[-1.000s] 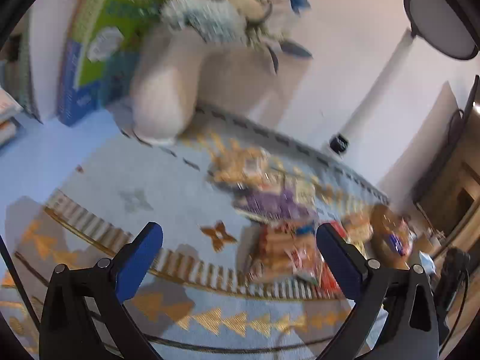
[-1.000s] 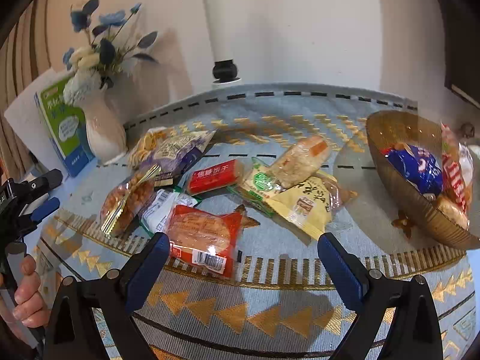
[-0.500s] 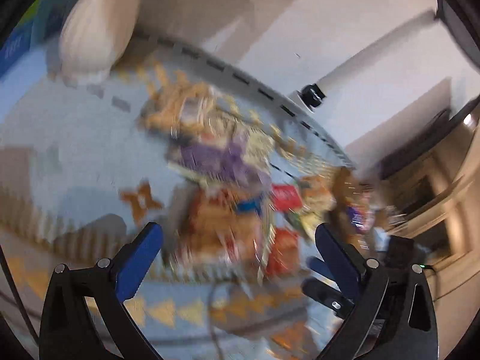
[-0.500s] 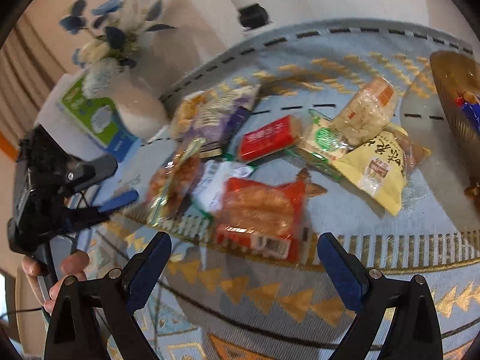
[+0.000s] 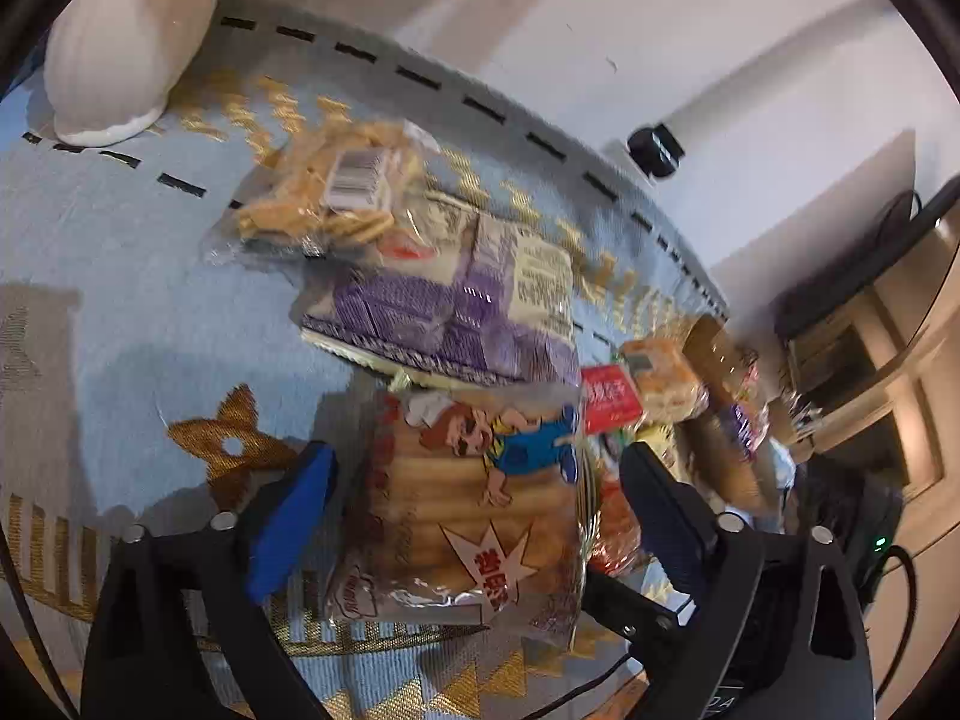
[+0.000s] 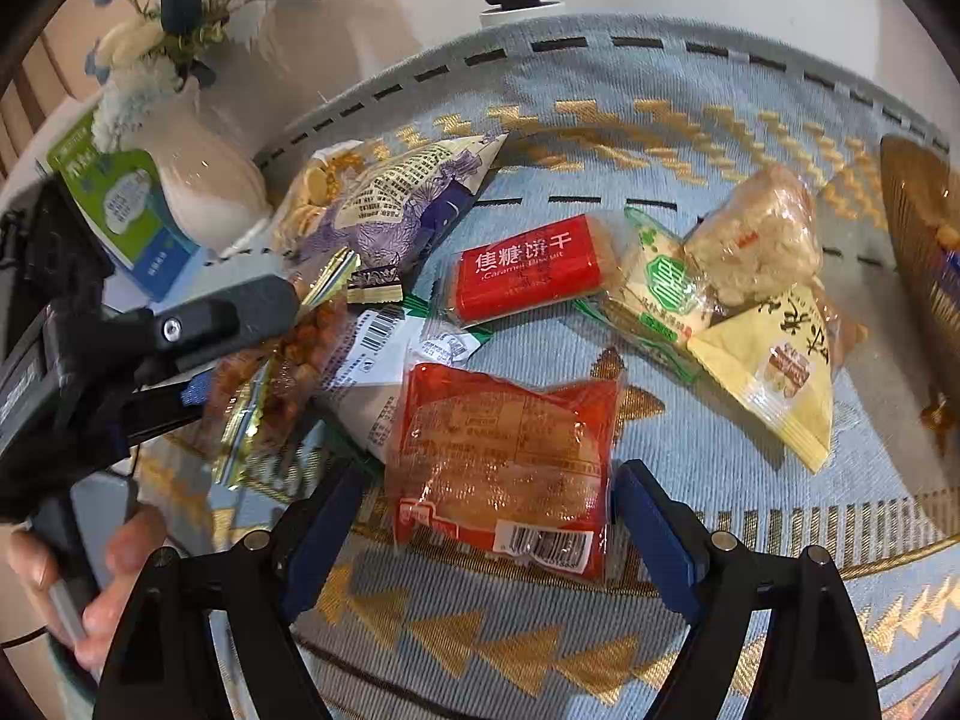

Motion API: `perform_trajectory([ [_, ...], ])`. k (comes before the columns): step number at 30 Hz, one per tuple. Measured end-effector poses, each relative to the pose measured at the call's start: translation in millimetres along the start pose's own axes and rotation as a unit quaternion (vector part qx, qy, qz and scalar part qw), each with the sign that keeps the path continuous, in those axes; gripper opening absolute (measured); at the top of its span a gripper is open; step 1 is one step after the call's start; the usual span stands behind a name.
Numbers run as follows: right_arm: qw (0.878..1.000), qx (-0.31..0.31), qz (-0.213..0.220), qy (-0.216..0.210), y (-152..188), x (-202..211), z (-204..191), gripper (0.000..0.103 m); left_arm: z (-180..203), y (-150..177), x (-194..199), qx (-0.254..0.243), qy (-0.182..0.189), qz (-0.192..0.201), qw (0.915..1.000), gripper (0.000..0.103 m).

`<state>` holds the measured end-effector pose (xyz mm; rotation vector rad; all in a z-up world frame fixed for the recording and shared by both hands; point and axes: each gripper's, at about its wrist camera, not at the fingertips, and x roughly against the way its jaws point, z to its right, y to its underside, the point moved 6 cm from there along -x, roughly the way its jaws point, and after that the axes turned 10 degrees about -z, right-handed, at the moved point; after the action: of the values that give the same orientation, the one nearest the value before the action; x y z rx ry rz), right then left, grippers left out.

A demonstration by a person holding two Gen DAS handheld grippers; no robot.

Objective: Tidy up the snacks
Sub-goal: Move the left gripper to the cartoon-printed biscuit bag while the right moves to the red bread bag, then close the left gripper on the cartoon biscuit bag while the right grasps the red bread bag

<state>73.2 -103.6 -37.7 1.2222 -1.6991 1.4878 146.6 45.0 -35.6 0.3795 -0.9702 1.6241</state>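
- While its jaws are closing, the left claw (image 5: 474,516) straddles a clear biscuit-stick packet (image 5: 468,516) printed with a cartoon figure; the blue pads stand on either side of the packet with a gap, not yet pressing it.
- Likewise closing, the right claw (image 6: 486,522) frames a red bun packet (image 6: 504,456) lying flat with its barcode end nearest the camera; the right pad is just beside the packet's edge, the left pad a little apart, and no squeeze shows.
- Seen from the right wrist, the left claw (image 6: 204,354) reaches in from the left side over the biscuit-stick packet (image 6: 270,384), with the person's hand (image 6: 114,576) on its handle below.
- Both packets lie on the desk (image 6: 690,456), which wears a light blue cloth with gold woven patterns.
- Beyond the biscuit sticks lies a purple-and-cream bag (image 5: 456,300), and beyond that a clear bag of small crackers (image 5: 324,198).
- A red caramel biscuit bar (image 6: 534,267) sits behind the bun packet, apart from it.
- To its right are a green-and-white packet (image 6: 660,288), a clear-wrapped puffed rice cake (image 6: 762,234) resting partly on it, and a yellow triangular bag (image 6: 780,366).
- A woven basket (image 6: 918,222) stands at the right edge of the desk.
- A white vase (image 6: 204,180) of flowers stands at the far left corner, with a green-and-blue box (image 6: 120,204) next to it.
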Motion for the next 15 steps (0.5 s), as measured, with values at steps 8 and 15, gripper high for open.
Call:
perform_trajectory([
  [8, 1.000, -0.003, 0.022, 0.022, -0.4, -0.3, 4.5, 0.061, 5.1, 3.3, 0.8, -0.026, -0.045, 0.014, 0.9986, 0.060],
  [15, 0.999, 0.007, 0.035, 0.020, 6.7, 5.7, 8.5, 0.058, 4.8, 4.1, 6.9, -0.027, -0.051, 0.031, 0.9978, 0.059],
])
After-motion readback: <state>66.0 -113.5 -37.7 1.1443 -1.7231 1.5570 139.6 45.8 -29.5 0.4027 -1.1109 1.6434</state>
